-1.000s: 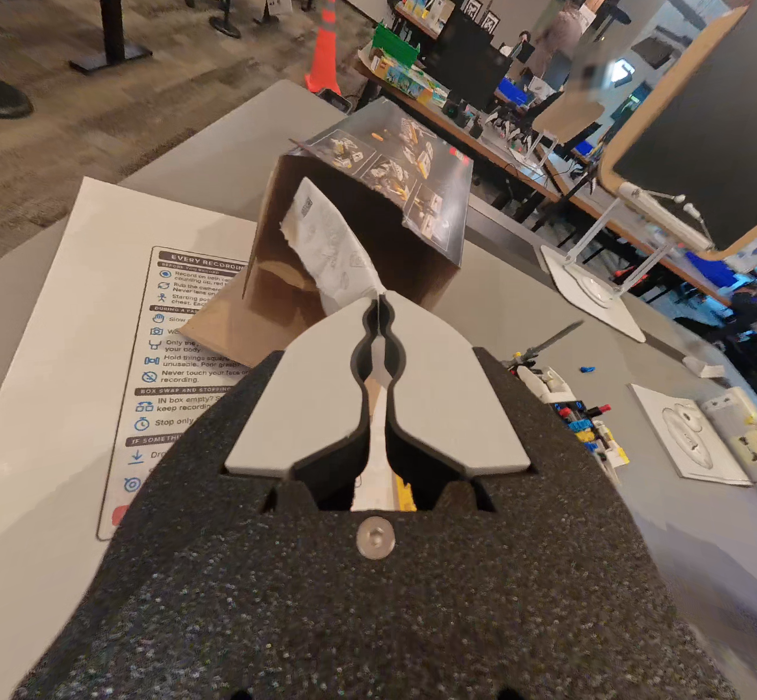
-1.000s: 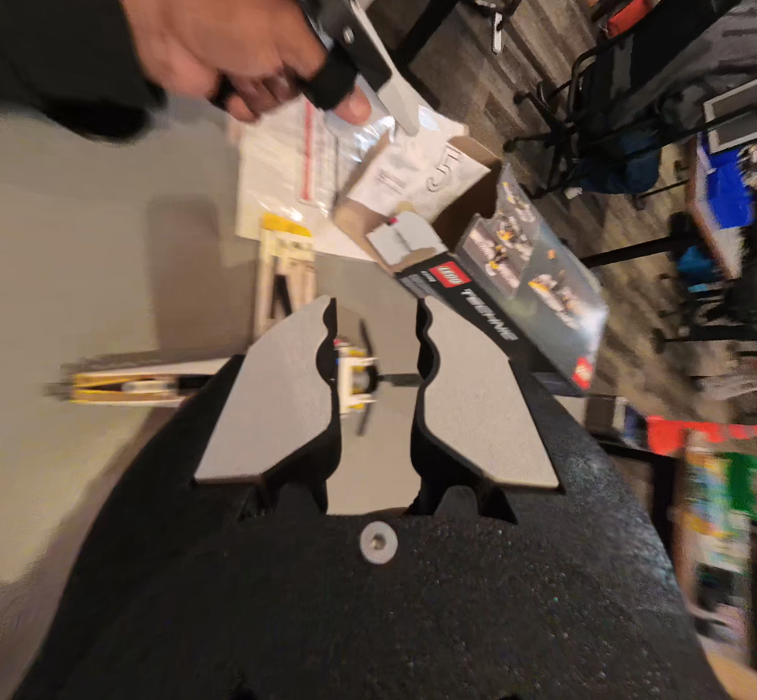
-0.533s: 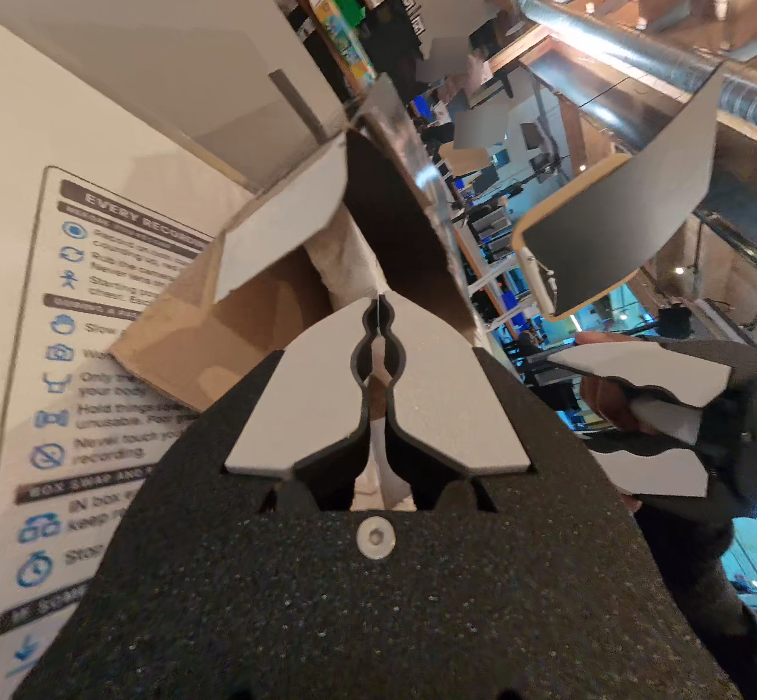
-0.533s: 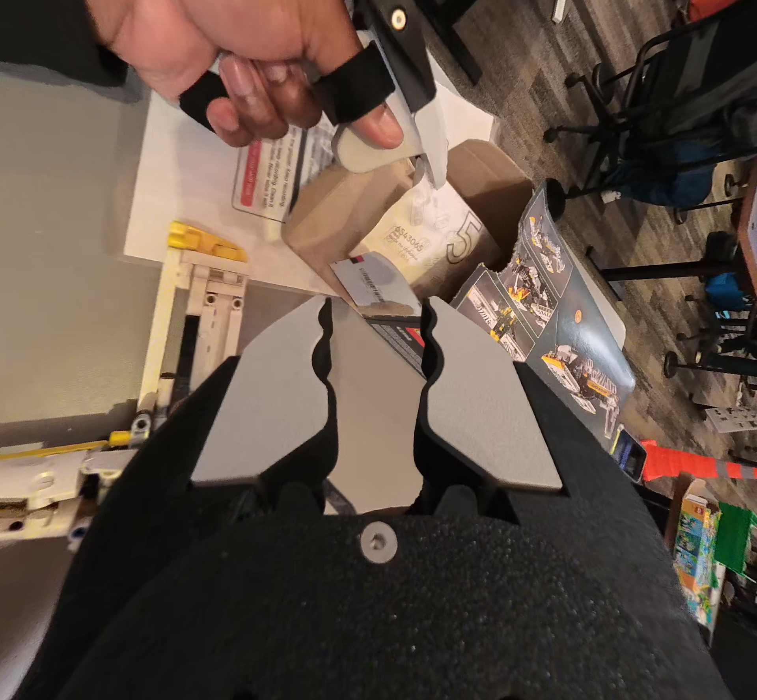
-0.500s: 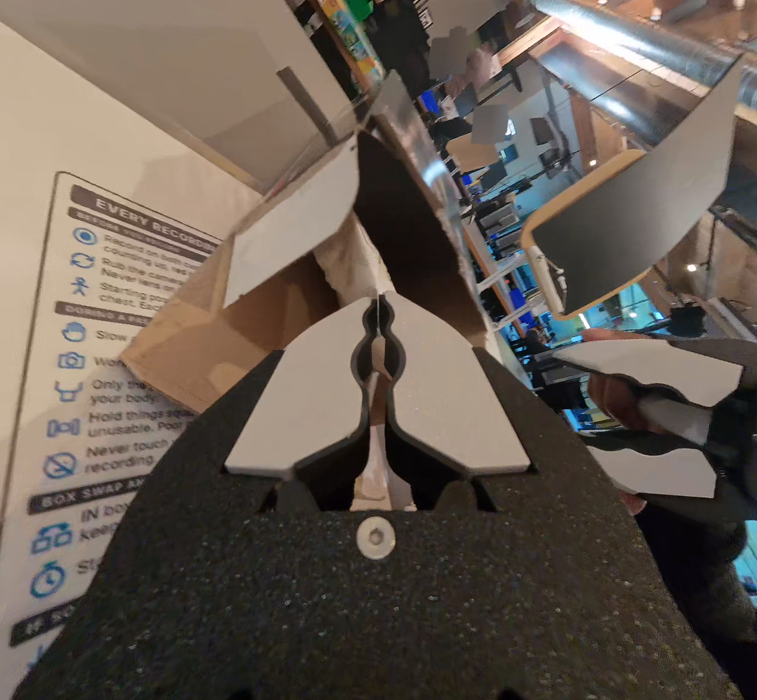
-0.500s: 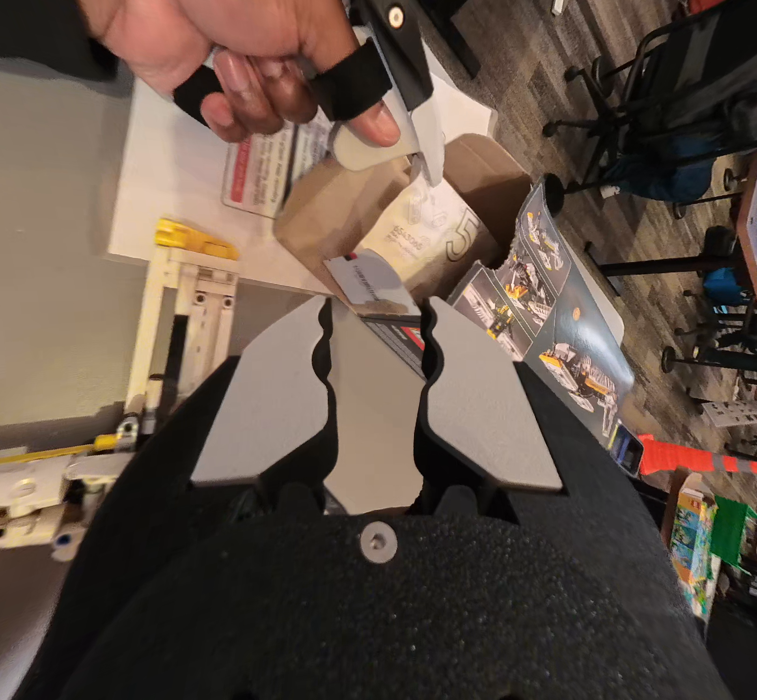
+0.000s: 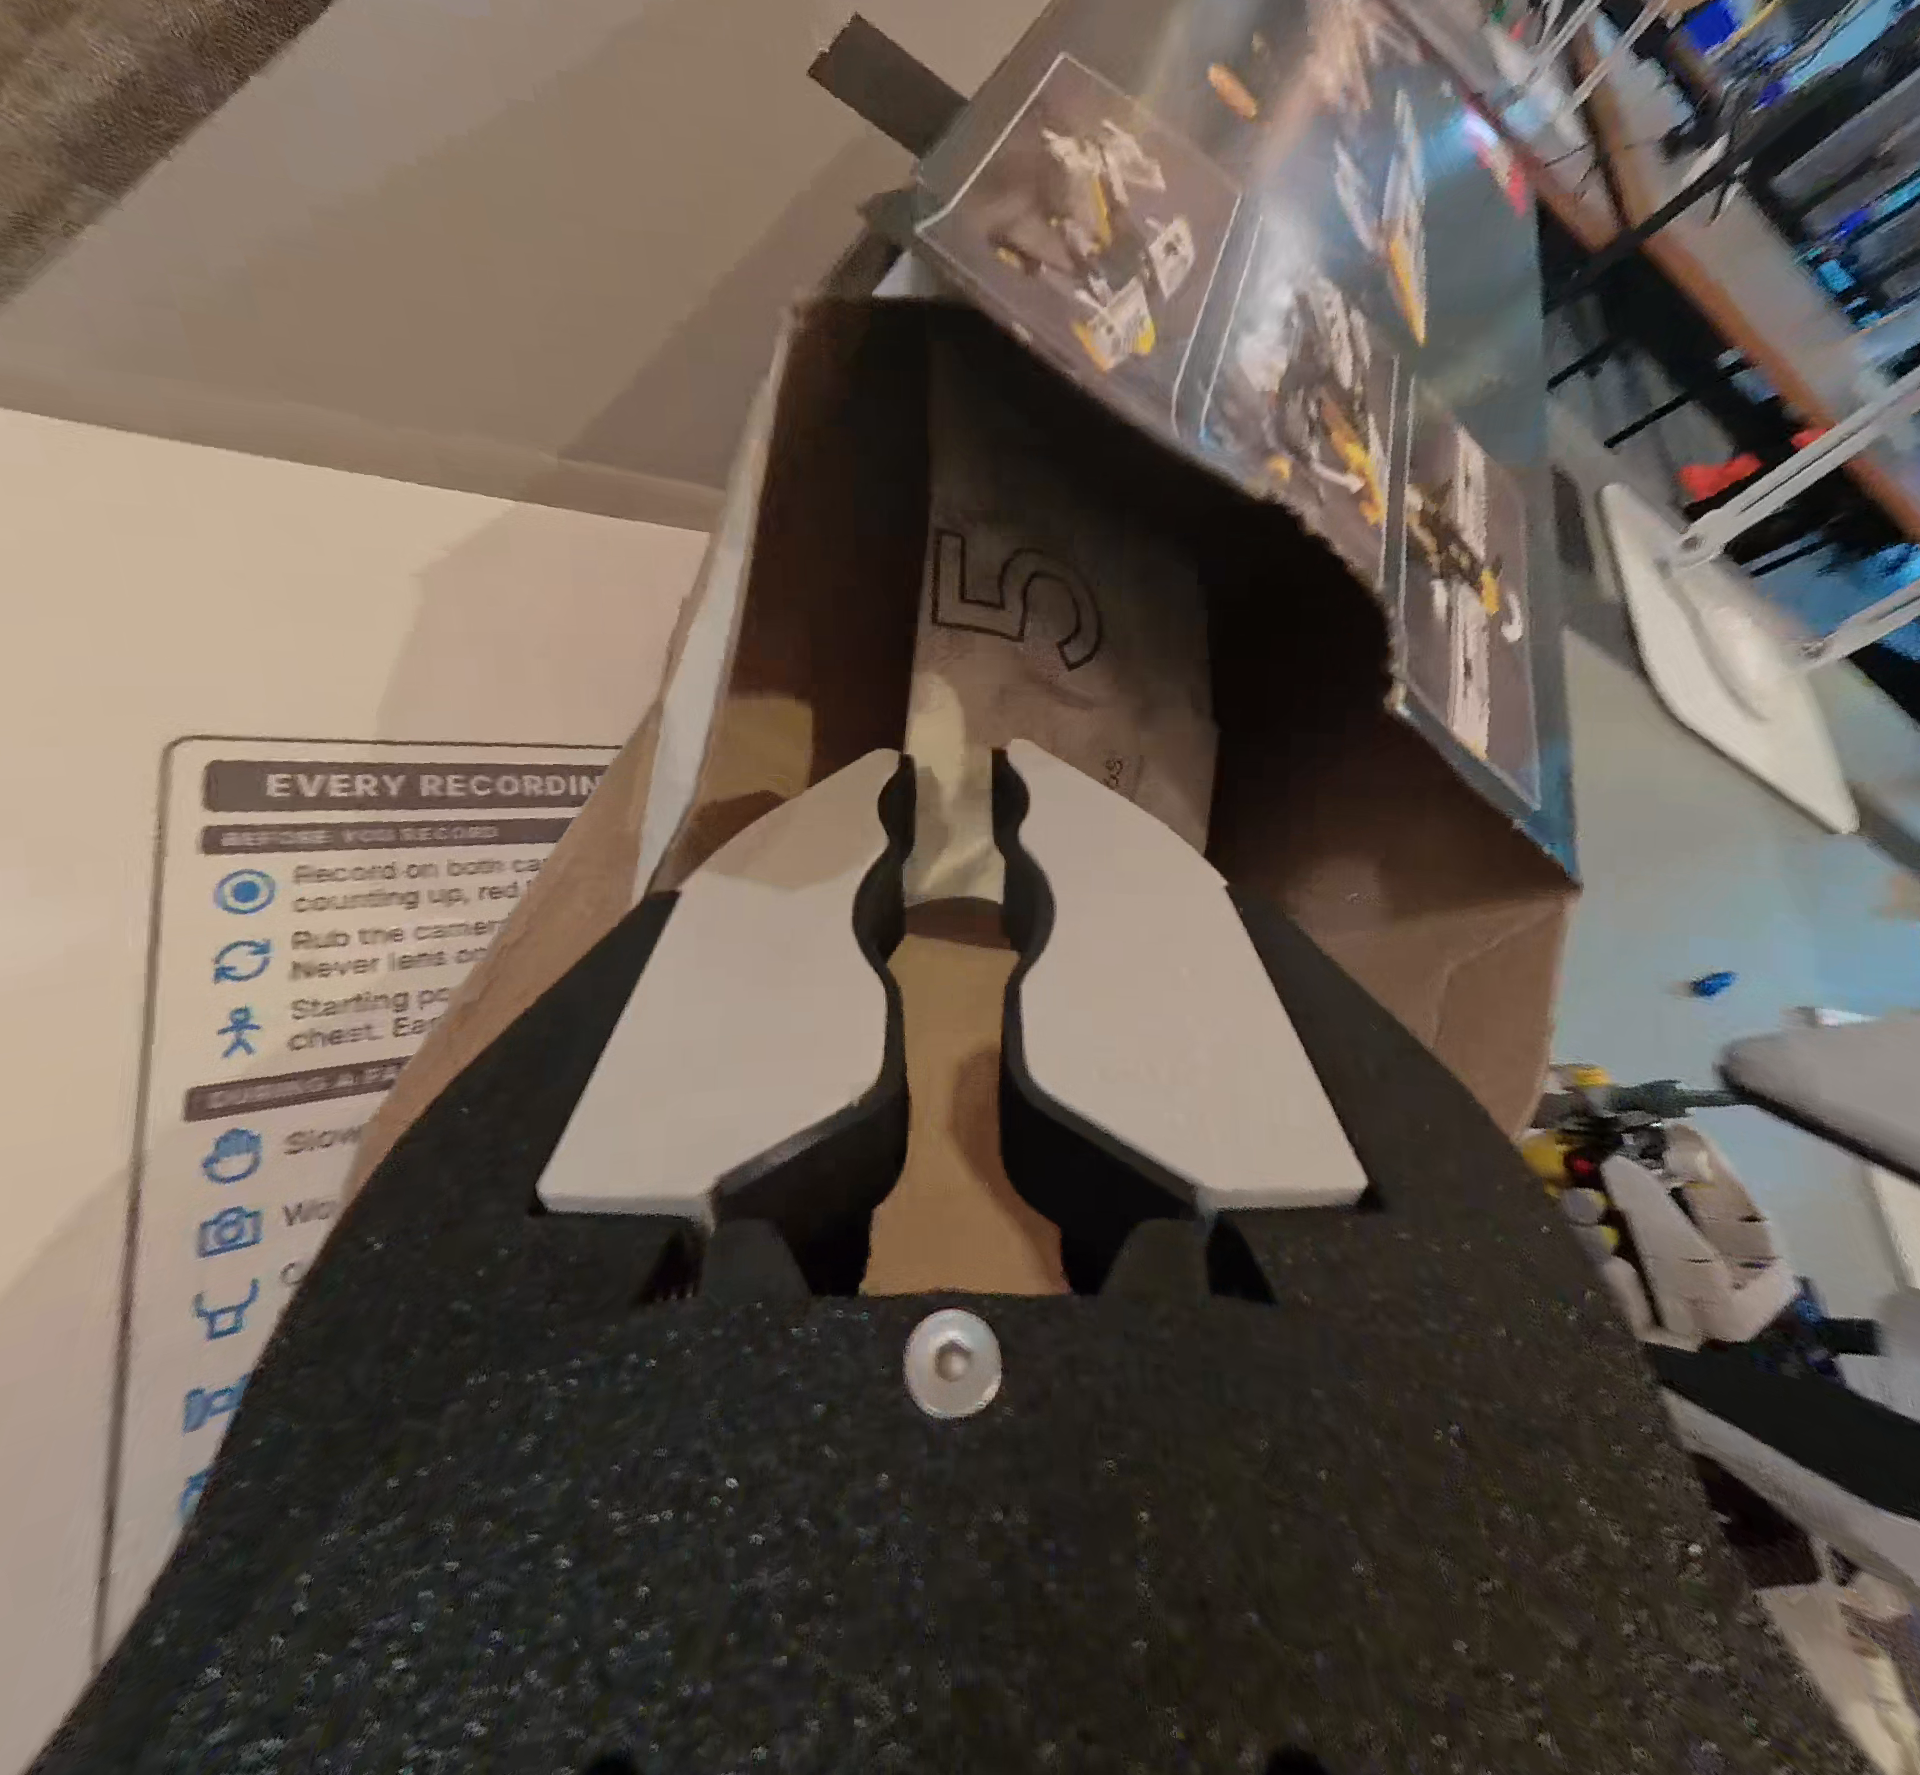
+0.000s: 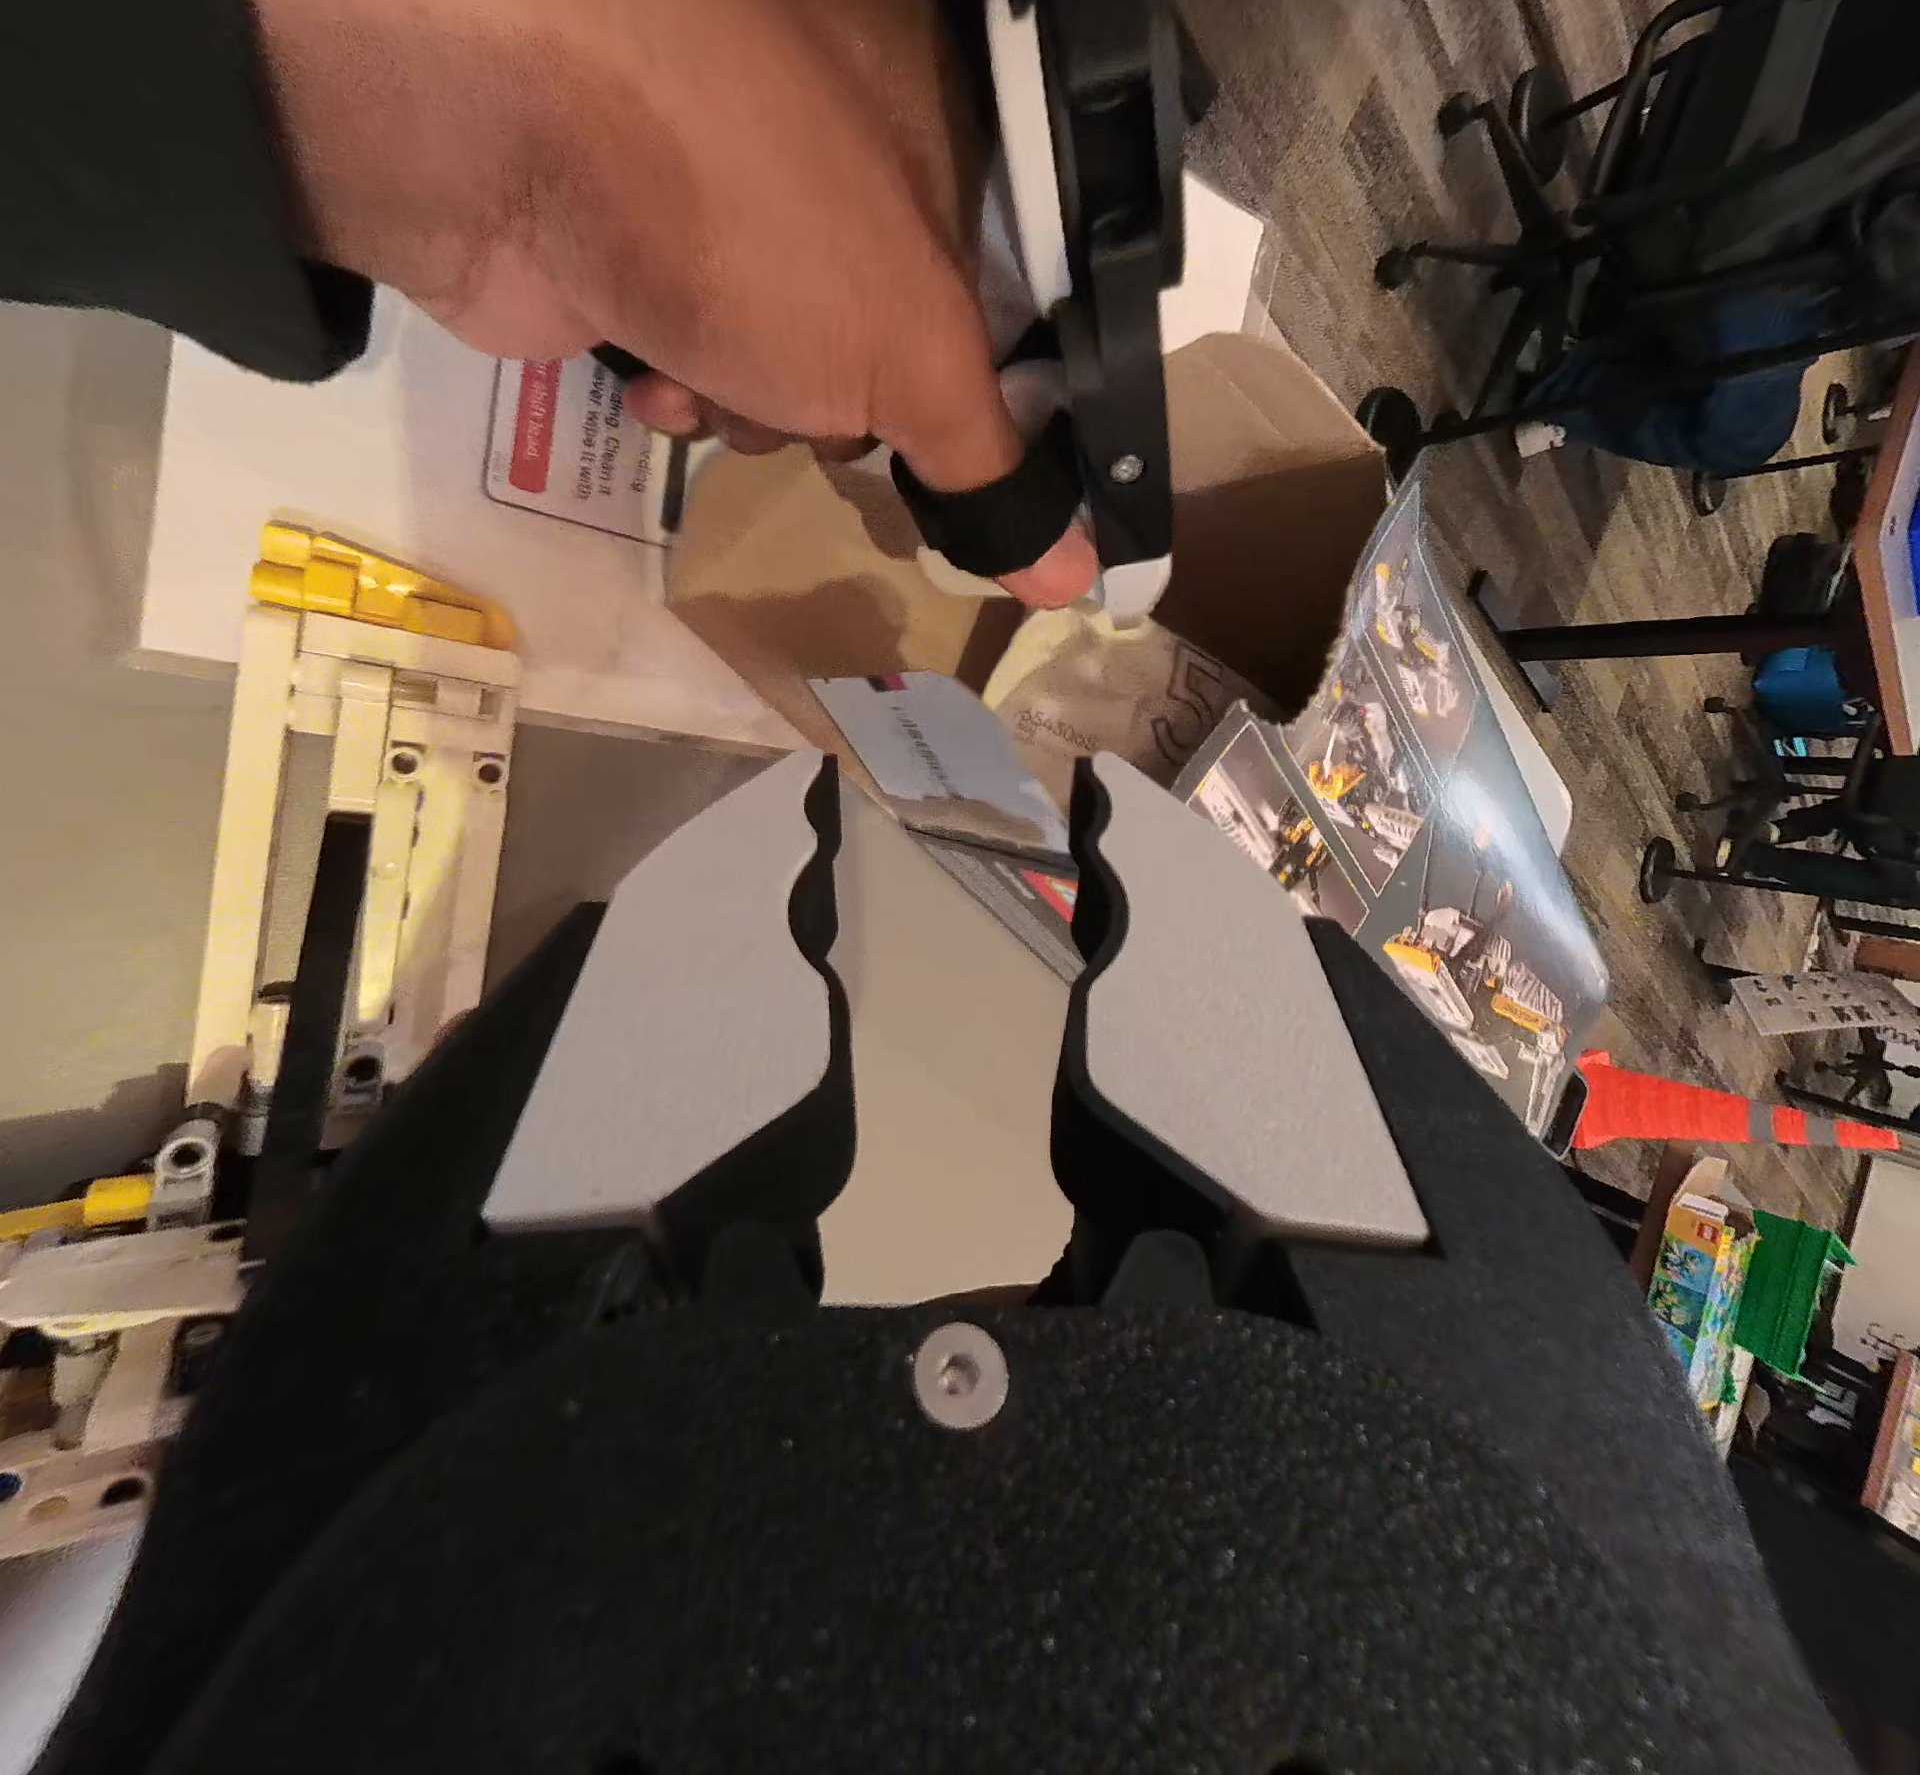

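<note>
Left wrist view: left hand-held gripper (image 7: 948, 769), pressed together on neck of pale paper bag (image 7: 1039, 645) a moment ago, now stands slightly parted. Bag neck lies between tips, no clear pinch. Bag rests inside open cardboard box (image 7: 1403, 946), partly under printed lid (image 7: 1299, 271); instruction sheet (image 7: 364, 894) to left. Judgement: bag let go, left in box.

Right wrist view: right hand-held gripper (image 8: 951, 775) spread a little wider than before, nothing between fingers, above tabletop (image 8: 83, 686). Beyond it white box flap (image 8: 925, 738); brick model (image 8: 364, 738) to left; hand (image 8: 644, 198) above box.
</note>
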Available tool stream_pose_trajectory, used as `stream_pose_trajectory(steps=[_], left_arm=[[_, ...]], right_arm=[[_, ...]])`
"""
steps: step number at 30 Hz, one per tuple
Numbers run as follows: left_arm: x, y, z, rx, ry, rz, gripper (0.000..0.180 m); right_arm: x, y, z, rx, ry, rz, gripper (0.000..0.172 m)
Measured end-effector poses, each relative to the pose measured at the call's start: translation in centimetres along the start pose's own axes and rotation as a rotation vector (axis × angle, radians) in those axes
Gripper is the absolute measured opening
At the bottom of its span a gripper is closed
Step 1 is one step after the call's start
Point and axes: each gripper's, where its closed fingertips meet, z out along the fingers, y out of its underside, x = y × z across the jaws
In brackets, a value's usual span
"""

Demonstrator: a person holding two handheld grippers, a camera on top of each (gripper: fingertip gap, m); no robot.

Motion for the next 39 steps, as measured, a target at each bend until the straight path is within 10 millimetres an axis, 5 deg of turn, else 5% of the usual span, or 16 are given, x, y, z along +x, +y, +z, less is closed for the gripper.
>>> stream_pose_trajectory(steps=[6, 11, 16, 20, 29, 35, 39], left_arm=[[-0.6, -1.7, -3.6, 0.164, -0.027, 0.088, 0.024], [-1.7, -1.1, -5.5, 0.173, -0.092, 0.165, 0.027], [1.3, 2.0, -4.4, -0.034, -0.013, 0.386, 0.016], [1.2, 3.9, -2.5, -0.206, -0.093, 0.603, 0.013], [0.3, 0.9, 1.2, -0.252, -0.154, 0.570, 0.009], [0.8, -1.0, -3.1, -0.031, -0.162, 0.558, 0.016], [-0.5, -3.0, -6.1, 0.102, -0.235, 0.515, 0.033]], right_arm=[[-0.1, 0.7, -0.8, -0.013, 0.051, -0.054, 0.042], [0.3, 1.0, -0.3, -0.058, 0.090, -0.095, 0.043], [0.1, 0.8, -1.6, -0.039, 0.131, -0.094, 0.043], [-0.1, 1.1, -4.5, -0.008, 0.191, -0.064, 0.042], [-3.1, 2.0, -10.7, 0.185, 0.273, 0.132, 0.040], [-5.8, 3.9, -13.1, 0.258, 0.334, 0.237, 0.036], [-7.7, 5.0, -14.8, 0.239, 0.382, 0.263, 0.034]])
